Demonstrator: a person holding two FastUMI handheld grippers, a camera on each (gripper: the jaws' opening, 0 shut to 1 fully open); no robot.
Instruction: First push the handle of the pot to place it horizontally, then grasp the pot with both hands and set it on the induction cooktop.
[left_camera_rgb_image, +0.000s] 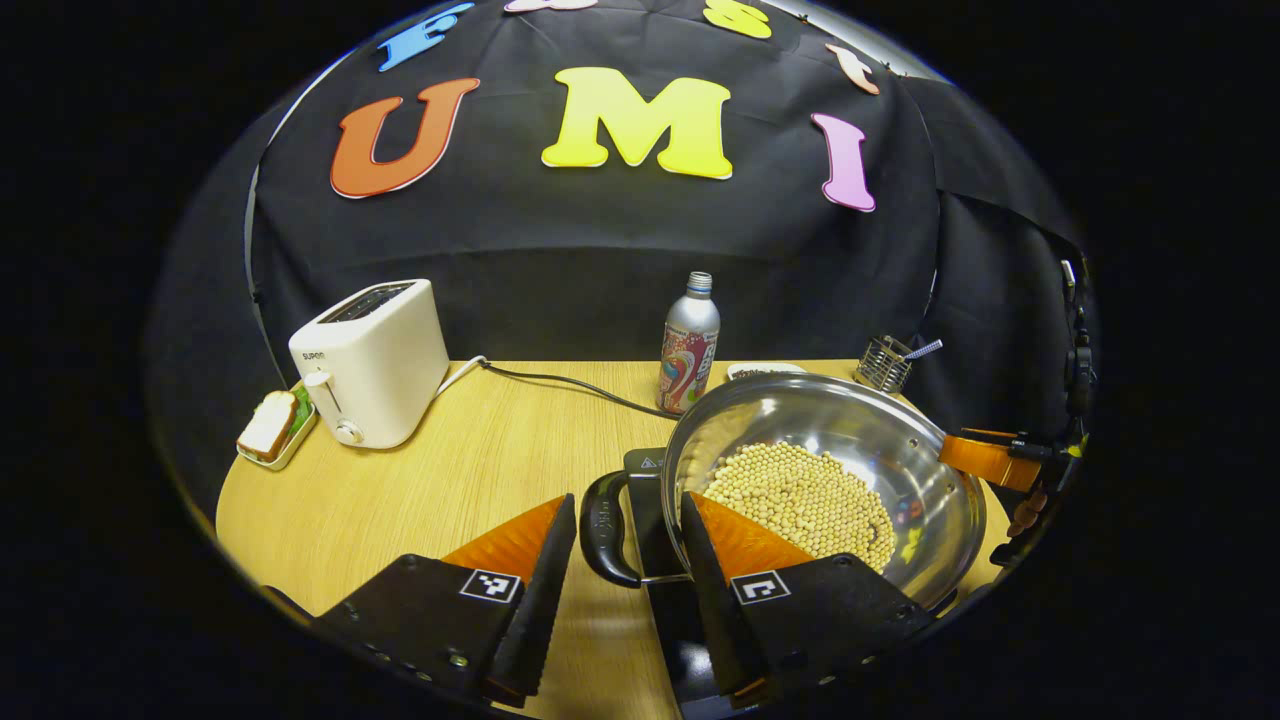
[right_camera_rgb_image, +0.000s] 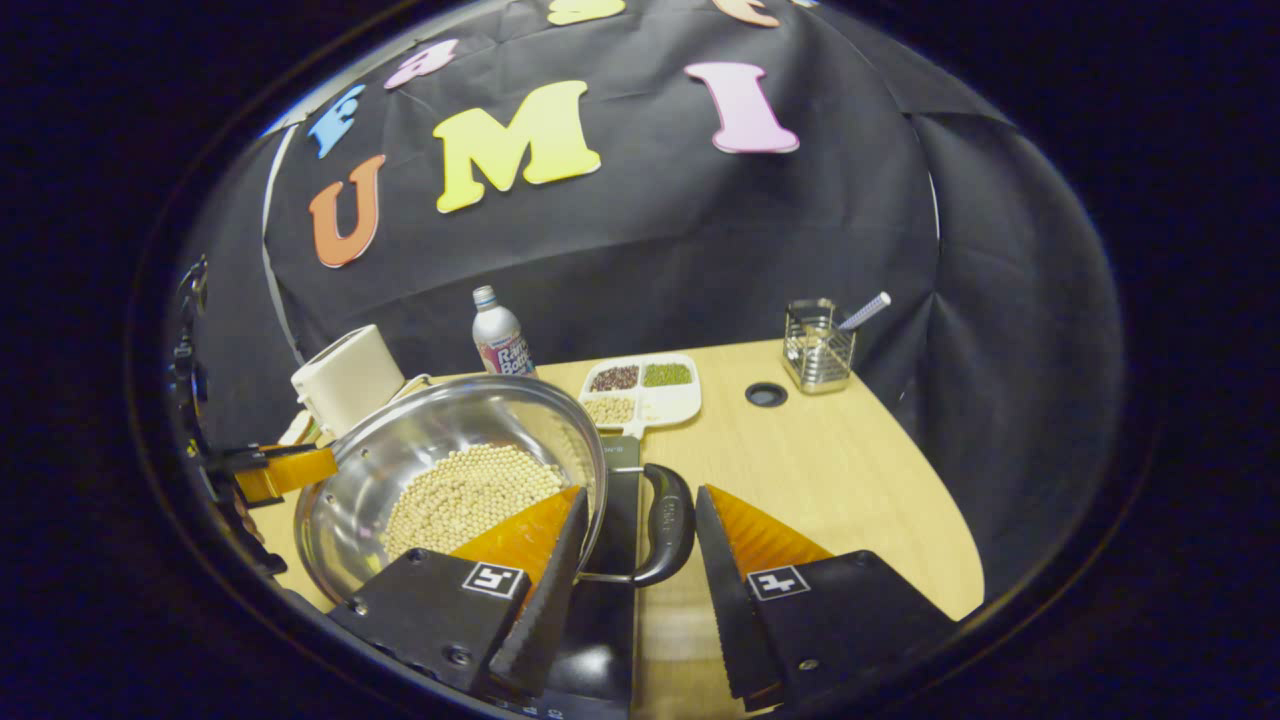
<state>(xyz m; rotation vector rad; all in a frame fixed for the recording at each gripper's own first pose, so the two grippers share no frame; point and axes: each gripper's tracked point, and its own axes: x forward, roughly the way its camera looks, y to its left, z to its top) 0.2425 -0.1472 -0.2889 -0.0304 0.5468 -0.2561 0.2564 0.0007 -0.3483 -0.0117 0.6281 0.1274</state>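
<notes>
A stainless-steel pot (left_camera_rgb_image: 830, 470), sitting over the black induction cooktop (left_camera_rgb_image: 645, 500) on the wooden table (left_camera_rgb_image: 450, 480), holds a heap of soybeans (left_camera_rgb_image: 800, 500), so it likely carries heavy, rigid and slick. The left gripper (left_camera_rgb_image: 628, 560) and right gripper (right_camera_rgb_image: 640, 555) each straddle a black loop handle (left_camera_rgb_image: 603, 527), fingers spread, not clamped; those handles look the surest grip.

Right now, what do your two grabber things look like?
They look alike. The left gripper and right gripper each have two wedge-shaped jaws that taper to a point, with saw-toothed inner edges and ribbed slanted faces. Each jaw carries a small square black-and-white marker, and little screws dot the bases.
</notes>
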